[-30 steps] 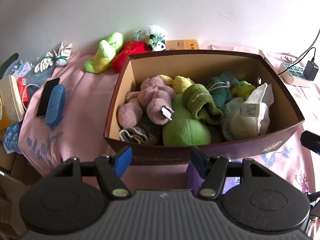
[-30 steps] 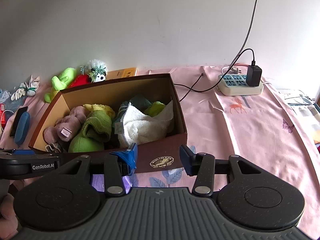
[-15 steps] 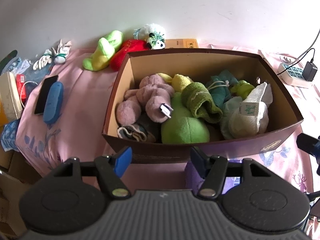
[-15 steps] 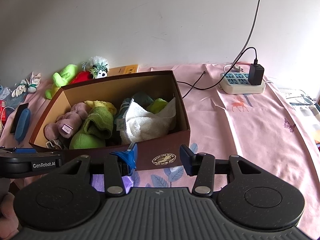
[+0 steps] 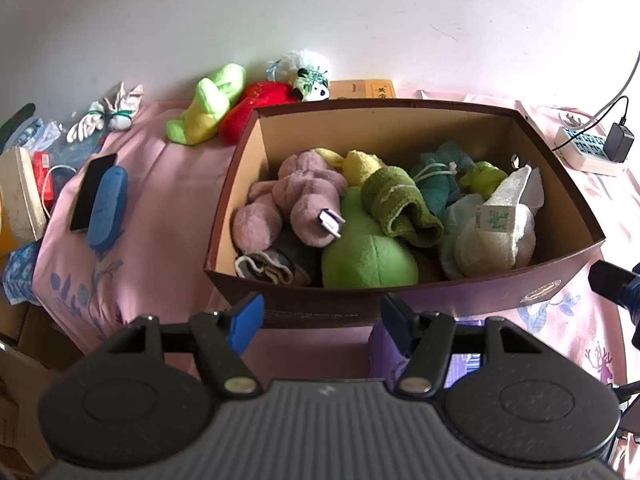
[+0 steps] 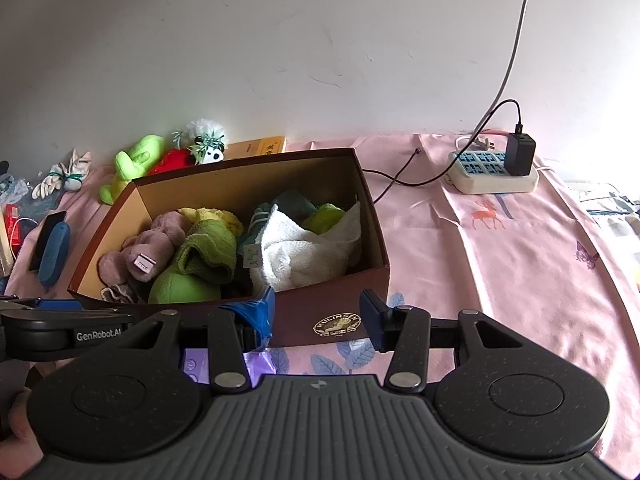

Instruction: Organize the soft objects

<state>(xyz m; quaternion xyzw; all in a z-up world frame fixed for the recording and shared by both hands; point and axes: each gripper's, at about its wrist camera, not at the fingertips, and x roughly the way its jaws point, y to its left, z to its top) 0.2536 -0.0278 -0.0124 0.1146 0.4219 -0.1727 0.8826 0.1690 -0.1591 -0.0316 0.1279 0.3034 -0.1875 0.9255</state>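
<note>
A brown cardboard box (image 5: 440, 300) (image 6: 332, 292) stands on the pink cloth and holds soft items: a mauve plush (image 5: 304, 196) (image 6: 156, 240), a green plush (image 5: 368, 256), a green knit piece (image 5: 400, 208) (image 6: 208, 252), teal cloth (image 5: 436, 184) and a white towel (image 5: 496, 236) (image 6: 304, 248). Behind the box lie a lime plush (image 5: 208, 104) (image 6: 132, 160), a red plush (image 5: 256, 104) and a small white plush (image 5: 312, 76) (image 6: 208, 144). My left gripper (image 5: 320, 320) hovers open in front of the box, with nothing between its fingers. My right gripper (image 6: 316, 318) is also open and empty, near the box's front wall.
A purple packet (image 5: 384, 352) (image 6: 260, 362) lies just in front of the box. A blue case (image 5: 106, 208) and a phone (image 5: 92, 188) lie to the left, with white gloves (image 5: 108, 116) beyond. A power strip (image 6: 492, 172) with charger and cables sits at the right.
</note>
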